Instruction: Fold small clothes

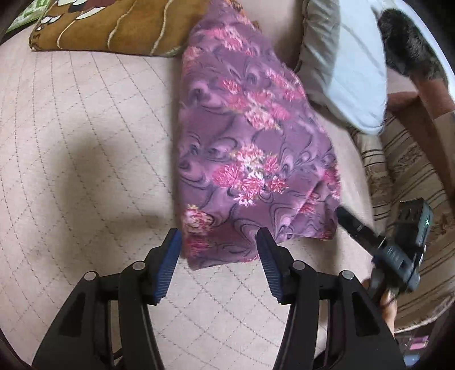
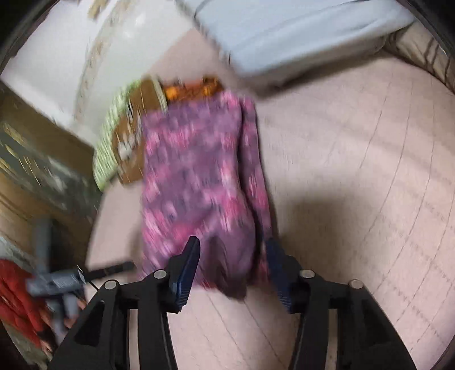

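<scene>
A purple cloth with pink flowers lies folded into a long strip on the quilted beige bed cover. My left gripper is open, its jaws on either side of the strip's near left corner, holding nothing. The right gripper shows at the right of this view, its tip at the strip's near right corner. In the blurred right wrist view the same cloth runs away from me, and my right gripper is open with the cloth's near end between its jaws.
A brown patterned cushion lies at the far left, a pale blue pillow at the far right. A striped fabric covers the right edge. A red item and the other gripper sit at the right view's lower left.
</scene>
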